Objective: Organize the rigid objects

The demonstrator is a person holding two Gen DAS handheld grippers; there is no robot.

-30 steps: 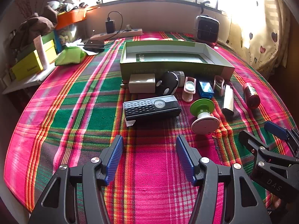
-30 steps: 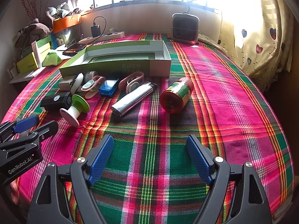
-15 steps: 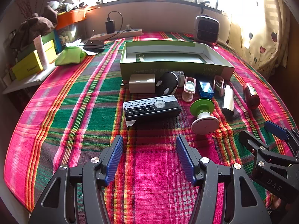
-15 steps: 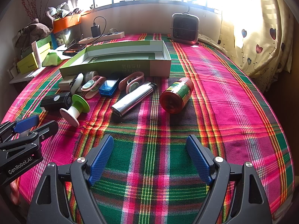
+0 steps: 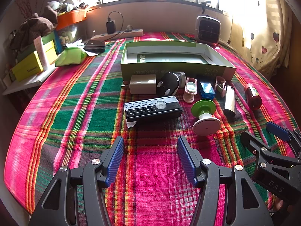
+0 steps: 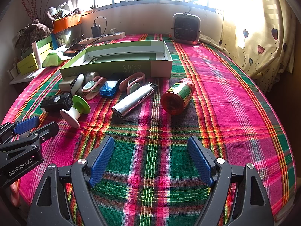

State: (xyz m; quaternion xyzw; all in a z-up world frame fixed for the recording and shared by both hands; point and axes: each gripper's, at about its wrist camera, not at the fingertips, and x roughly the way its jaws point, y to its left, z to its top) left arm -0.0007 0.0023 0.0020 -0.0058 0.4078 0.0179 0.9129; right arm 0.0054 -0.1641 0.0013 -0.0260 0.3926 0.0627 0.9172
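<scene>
I saw the shallow green cardboard box [image 5: 176, 69] lying on the plaid-covered surface [image 5: 75, 113]. Before it lay the black ribbed rectangular device [image 5: 152, 109]; to its right lay the green-and-white plastic spool [image 5: 205, 115], silver metal lighter [image 6: 134, 99] and red plastic bottle [image 6: 177, 96].

Woven plaid cloth [image 6: 216, 98]; shiny metal lighter [image 6: 134, 99]; cardboard box [image 6: 120, 66].

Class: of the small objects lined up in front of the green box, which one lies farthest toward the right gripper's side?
The red jar, lying on its side beyond the silver lighter, alone at the row's end.
</scene>
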